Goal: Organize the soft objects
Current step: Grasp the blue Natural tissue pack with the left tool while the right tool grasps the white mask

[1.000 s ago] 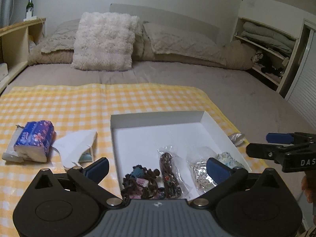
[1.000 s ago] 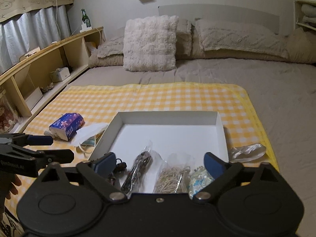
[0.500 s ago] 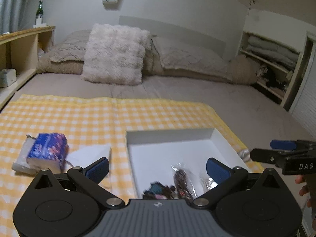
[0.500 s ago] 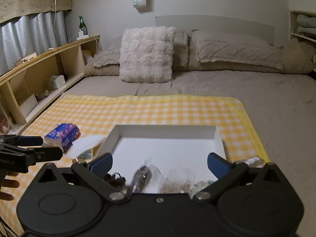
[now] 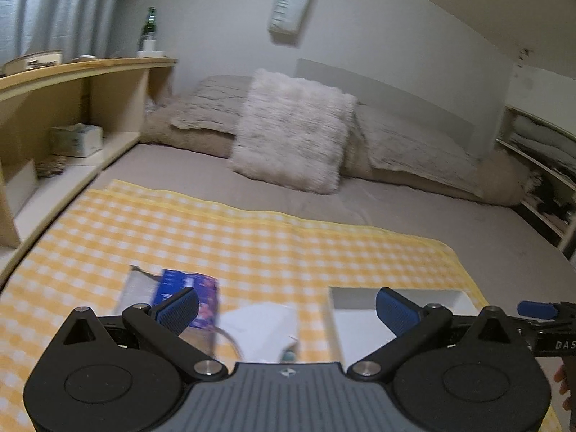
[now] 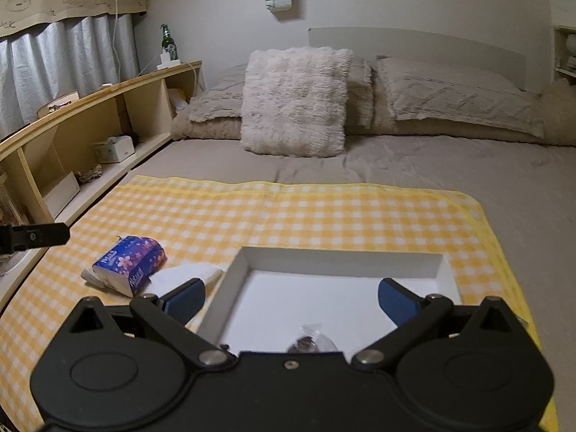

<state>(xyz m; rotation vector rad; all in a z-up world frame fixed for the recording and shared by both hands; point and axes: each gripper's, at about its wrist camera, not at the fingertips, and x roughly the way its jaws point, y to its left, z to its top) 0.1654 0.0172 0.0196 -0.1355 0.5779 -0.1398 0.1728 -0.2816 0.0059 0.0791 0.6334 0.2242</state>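
Both grippers hover with fingers spread wide and nothing between them — the left gripper (image 5: 287, 309) at lower centre, the right gripper (image 6: 291, 298) above the white tray (image 6: 230, 284). The tissue pack (image 6: 129, 264) lies lower left on the yellow checked cloth (image 6: 288, 212), beside a white mask (image 6: 187, 275) that touches the tray.

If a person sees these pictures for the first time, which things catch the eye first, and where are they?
The yellow checked cloth spread over the grey bed stands out first, with the white box on its near right part. Left of the box lies a blue flowered tissue pack, and a fluffy pale cushion leans at the head of the bed.
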